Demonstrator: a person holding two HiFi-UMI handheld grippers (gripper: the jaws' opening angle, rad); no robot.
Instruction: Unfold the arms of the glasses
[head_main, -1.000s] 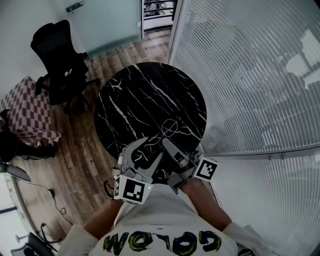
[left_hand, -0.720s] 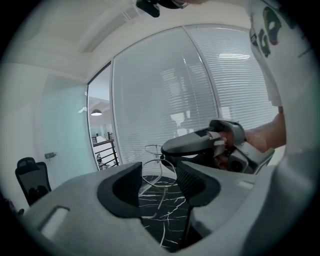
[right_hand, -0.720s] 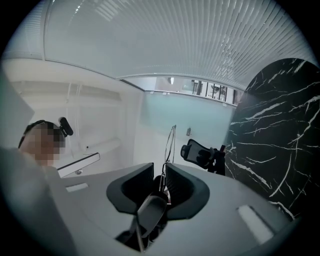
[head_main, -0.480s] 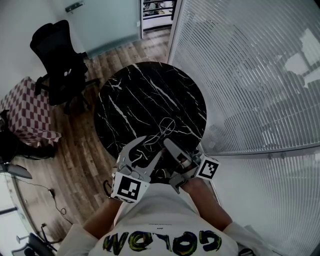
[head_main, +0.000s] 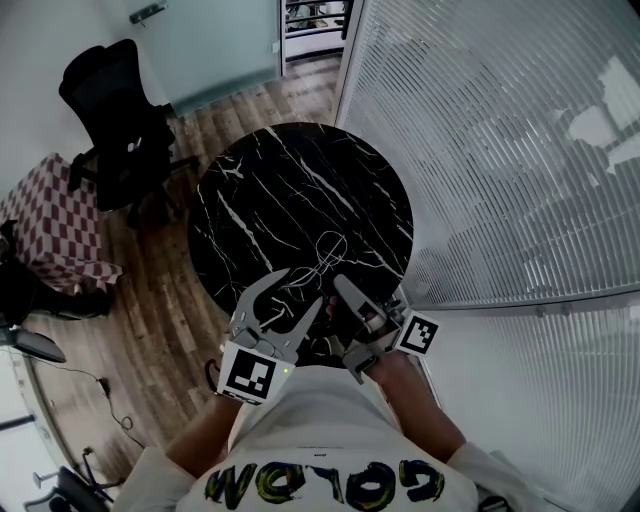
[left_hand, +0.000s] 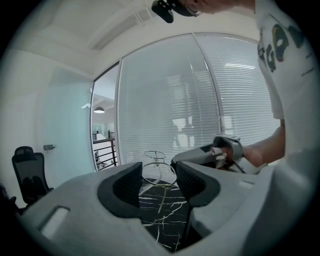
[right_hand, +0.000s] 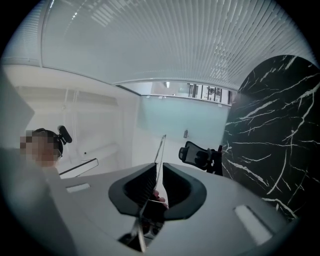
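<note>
- The wire-framed glasses (head_main: 325, 252) hang in the air just over the near part of the bench (head_main: 300, 170), a round black slab with white veins.
- The right gripper (head_main: 342, 287) has its fingers clamped on one thin arm of the glasses, which runs up out of the narrow gap.
- The left gripper (head_main: 292, 295) is just beside it, with its fingers apart and the lens rims showing in the gap ahead.
- A black office chair (head_main: 115, 120) and a checked cloth (head_main: 55, 225) stand on the wooden floor (head_main: 170, 300), well clear.
- White blinds (head_main: 500, 150) close the bench's right side.
- The person's shirt (head_main: 330, 440) carries large outlined letters, perhaps "GOLOM".
</note>
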